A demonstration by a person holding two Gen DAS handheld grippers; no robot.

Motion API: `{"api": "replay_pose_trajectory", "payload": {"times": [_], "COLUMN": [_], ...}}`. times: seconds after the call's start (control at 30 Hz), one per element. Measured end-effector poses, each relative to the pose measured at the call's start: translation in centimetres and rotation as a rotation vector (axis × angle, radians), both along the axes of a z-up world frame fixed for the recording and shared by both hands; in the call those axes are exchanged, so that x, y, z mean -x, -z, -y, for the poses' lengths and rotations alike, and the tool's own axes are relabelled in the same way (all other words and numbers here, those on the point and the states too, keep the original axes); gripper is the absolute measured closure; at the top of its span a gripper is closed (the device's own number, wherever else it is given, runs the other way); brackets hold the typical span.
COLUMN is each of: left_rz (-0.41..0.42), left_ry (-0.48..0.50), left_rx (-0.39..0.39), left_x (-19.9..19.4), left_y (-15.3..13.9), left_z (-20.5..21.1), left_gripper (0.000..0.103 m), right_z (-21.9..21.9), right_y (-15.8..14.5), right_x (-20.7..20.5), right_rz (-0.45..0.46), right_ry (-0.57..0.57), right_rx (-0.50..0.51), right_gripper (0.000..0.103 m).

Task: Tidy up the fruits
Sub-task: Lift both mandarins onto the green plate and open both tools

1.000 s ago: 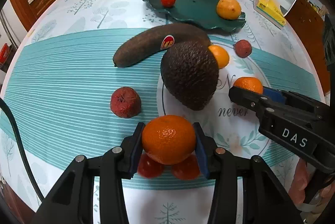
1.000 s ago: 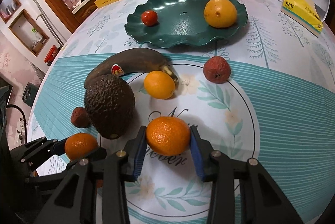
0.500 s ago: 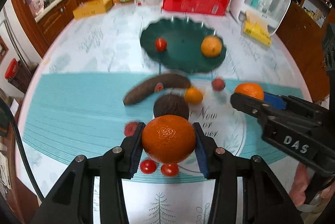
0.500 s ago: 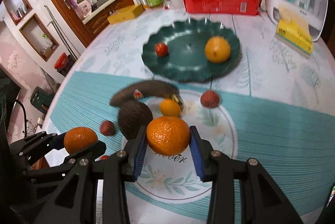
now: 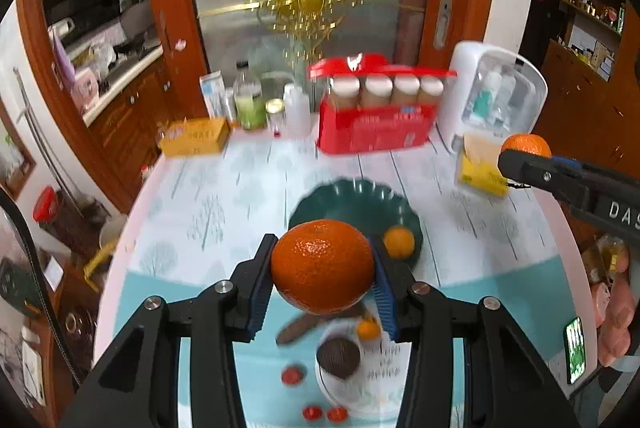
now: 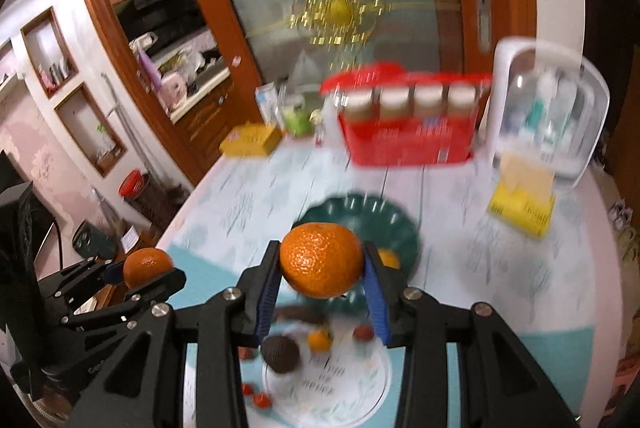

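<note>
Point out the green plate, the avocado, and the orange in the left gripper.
green plate [image 5: 352, 196], left wrist view, on its bare far rim.
avocado [image 5: 338, 356], left wrist view, on its dark top.
orange [image 5: 322, 265] in the left gripper [image 5: 322, 280], left wrist view, on its front face.

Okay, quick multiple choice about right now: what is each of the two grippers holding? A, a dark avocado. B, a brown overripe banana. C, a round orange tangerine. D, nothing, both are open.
C: the left gripper is clamped on a round orange tangerine, and the right gripper on another round orange tangerine, both above the table while the dark avocado lies below.
</note>
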State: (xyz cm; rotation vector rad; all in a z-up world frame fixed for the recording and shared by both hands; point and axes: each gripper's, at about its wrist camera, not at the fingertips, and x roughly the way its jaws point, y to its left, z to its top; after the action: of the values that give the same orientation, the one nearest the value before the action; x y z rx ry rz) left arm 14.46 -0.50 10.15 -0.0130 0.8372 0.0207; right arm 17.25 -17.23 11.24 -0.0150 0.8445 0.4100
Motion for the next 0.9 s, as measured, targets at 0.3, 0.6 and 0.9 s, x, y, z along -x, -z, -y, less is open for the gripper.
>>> {"api": "replay_pose_trajectory", "payload": {"times": [0.3,0.6,0.9], "left_rz": [-0.094,-0.278,-0.376], "left_ry": [0.038,0.0,0.019], "left_rx": [-0.033,0.006,-0.018], "left_x": [-10.8,-19.4,-22.9], "left_y": [5.2,17.9,26.2], "left_z": [0.3,-2.0,-1.5], "left_gripper": [0.06,0.06,0.06], "right_z": [-1.1,-1.6,-3.2], "right_y": [3.7,17.4,26.1], "right_x": [-9.2,-14.8,-16.1], "right_rz": [-0.088,-0.239,-0.329], "right_ry": [0.035,0.121,0.1], "right_rx": [-0.002,0.091,0.174], "right_gripper": [0.064,0.063,0.063]}}
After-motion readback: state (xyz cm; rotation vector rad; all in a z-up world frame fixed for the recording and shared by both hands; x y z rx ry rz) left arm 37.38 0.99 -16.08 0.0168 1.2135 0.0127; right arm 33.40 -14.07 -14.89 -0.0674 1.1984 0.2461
